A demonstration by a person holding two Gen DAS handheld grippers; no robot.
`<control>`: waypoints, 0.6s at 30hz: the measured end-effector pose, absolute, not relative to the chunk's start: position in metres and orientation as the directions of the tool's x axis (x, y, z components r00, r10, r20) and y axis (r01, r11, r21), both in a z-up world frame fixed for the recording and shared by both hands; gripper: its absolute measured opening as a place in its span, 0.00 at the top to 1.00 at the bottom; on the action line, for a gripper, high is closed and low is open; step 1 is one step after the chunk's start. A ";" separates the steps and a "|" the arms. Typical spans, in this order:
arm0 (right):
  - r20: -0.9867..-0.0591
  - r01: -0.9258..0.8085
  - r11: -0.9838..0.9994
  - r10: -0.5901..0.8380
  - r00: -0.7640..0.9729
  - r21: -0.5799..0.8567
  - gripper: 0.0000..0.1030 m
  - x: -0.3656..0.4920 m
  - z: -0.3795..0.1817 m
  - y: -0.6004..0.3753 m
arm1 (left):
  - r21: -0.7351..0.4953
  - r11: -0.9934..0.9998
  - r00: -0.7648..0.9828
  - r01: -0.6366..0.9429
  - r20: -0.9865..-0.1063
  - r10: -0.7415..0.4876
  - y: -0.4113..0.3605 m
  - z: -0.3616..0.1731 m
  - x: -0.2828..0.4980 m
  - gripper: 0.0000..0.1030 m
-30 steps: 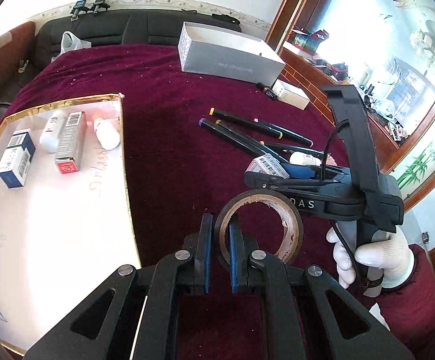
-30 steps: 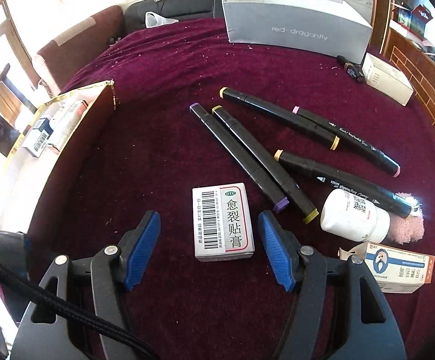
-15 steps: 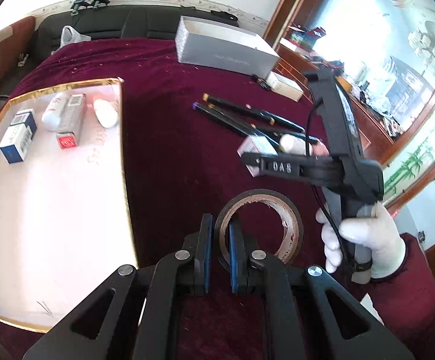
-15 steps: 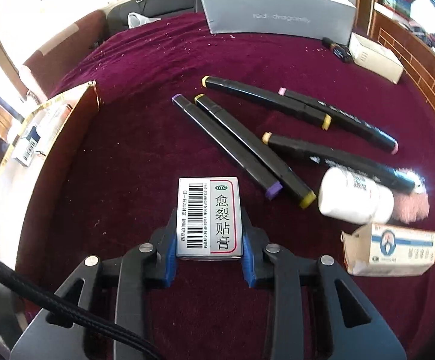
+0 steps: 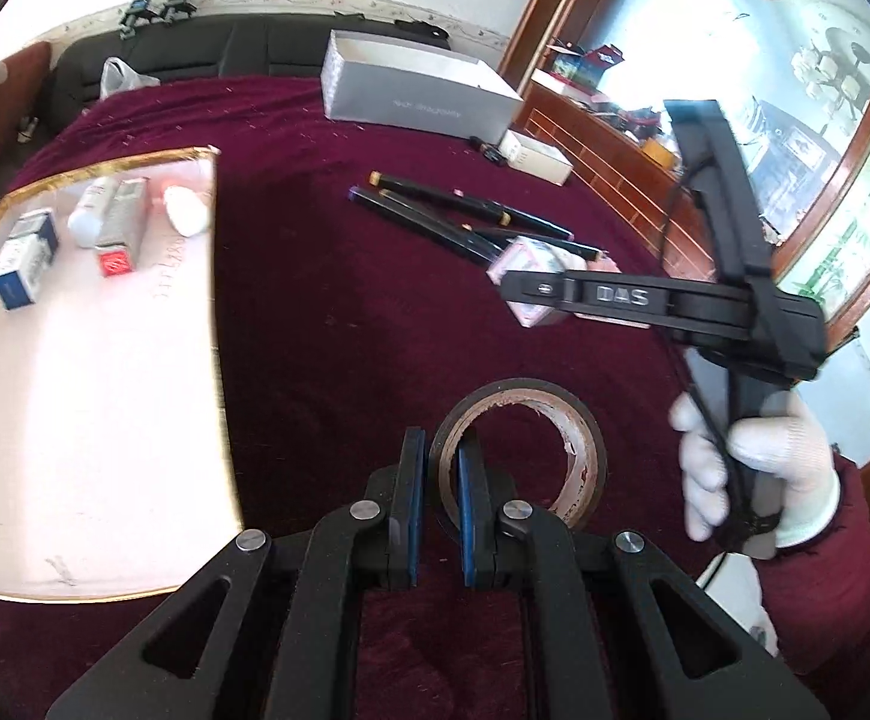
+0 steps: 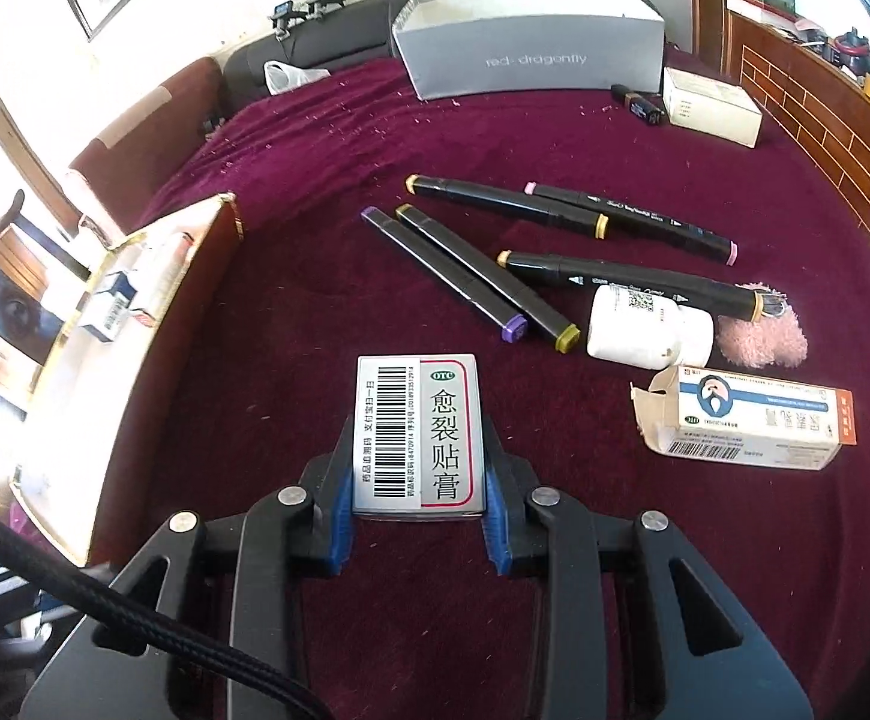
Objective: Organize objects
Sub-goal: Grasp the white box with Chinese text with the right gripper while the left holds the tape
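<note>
- The small medicine box point(image 6: 416, 433) sat between the blue pads of the right gripper point(image 6: 417, 498) — the jaws had just been closing, and now they pinched its two sides.
- It was lifted off the red cloth point(image 6: 315, 360), near the front edge, so it was likely ready to go to the tray.
- The left gripper point(image 5: 436, 480) was shut tight on the wall of the tape roll point(image 5: 519, 456).
- The gold-edged tray point(image 5: 75, 396) lay at the left edge, already holding boxes.
- Markers point(image 6: 465, 276) and a white bottle point(image 6: 645, 330) were still left on the cloth.
</note>
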State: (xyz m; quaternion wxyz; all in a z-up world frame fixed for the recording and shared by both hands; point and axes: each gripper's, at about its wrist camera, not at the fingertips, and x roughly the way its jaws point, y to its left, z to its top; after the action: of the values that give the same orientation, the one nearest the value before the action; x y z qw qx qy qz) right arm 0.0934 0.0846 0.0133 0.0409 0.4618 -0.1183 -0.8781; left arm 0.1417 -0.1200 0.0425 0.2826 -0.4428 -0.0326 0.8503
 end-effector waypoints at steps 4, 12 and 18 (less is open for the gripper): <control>-0.790 -0.016 -0.966 -0.203 -0.579 0.260 0.70 0.095 0.021 0.074 | -0.290 -0.861 -0.492 -0.418 -0.724 0.483 -0.137 0.049 0.140 0.93; -0.774 0.042 -0.964 -0.236 -0.588 0.263 0.70 0.096 0.032 0.047 | -0.253 -0.914 -0.586 -0.317 -0.706 0.398 -0.181 0.058 0.133 0.93; -0.767 0.085 -0.964 -0.251 -0.590 0.251 0.69 0.093 0.043 0.023 | -0.210 -0.940 -0.630 -0.268 -0.700 0.336 -0.206 0.057 0.127 0.93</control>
State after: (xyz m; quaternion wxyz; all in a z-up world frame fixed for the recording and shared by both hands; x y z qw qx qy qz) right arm 0.0933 0.0228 0.0425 0.0947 0.4428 -0.0940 -0.8866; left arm 0.1272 -0.2056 0.0572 0.1676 -0.3962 -0.0429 0.9017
